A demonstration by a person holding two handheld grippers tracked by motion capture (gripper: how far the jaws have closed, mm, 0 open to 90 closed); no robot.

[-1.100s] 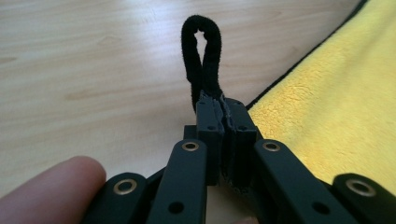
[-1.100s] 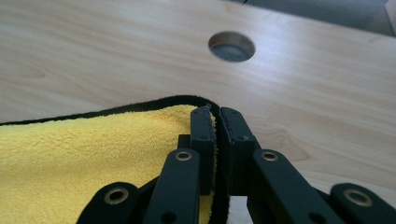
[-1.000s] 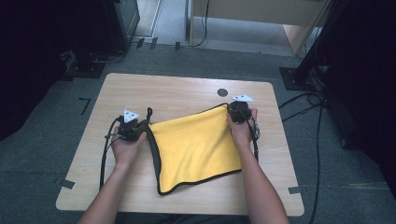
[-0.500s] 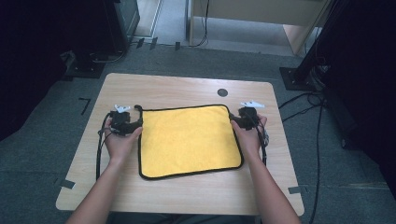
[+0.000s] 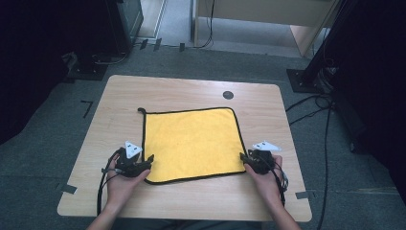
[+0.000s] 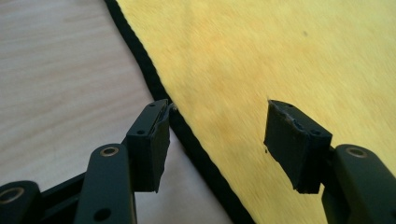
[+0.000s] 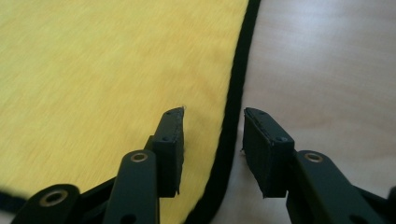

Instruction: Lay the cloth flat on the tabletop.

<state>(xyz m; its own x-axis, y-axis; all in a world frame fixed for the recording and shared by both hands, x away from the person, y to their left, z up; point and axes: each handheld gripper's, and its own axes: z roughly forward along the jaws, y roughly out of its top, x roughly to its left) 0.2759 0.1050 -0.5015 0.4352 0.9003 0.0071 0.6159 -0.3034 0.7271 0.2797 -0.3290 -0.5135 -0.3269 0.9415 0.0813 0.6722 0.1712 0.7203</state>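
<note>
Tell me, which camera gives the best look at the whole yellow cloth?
The high view: the yellow cloth lies spread flat, all four black-trimmed edges visible. Each gripper view shows just a blurred patch of it and a stretch of trim.

One yellow cloth (image 5: 194, 143), two grippers, one table (image 5: 191, 91).

Yellow black-edged cloth (image 5: 194, 143) flat on pale wooden table (image 5: 191, 91); left gripper (image 5: 142, 164) at near-left corner, right gripper (image 5: 245, 159) at near-right corner.
</note>
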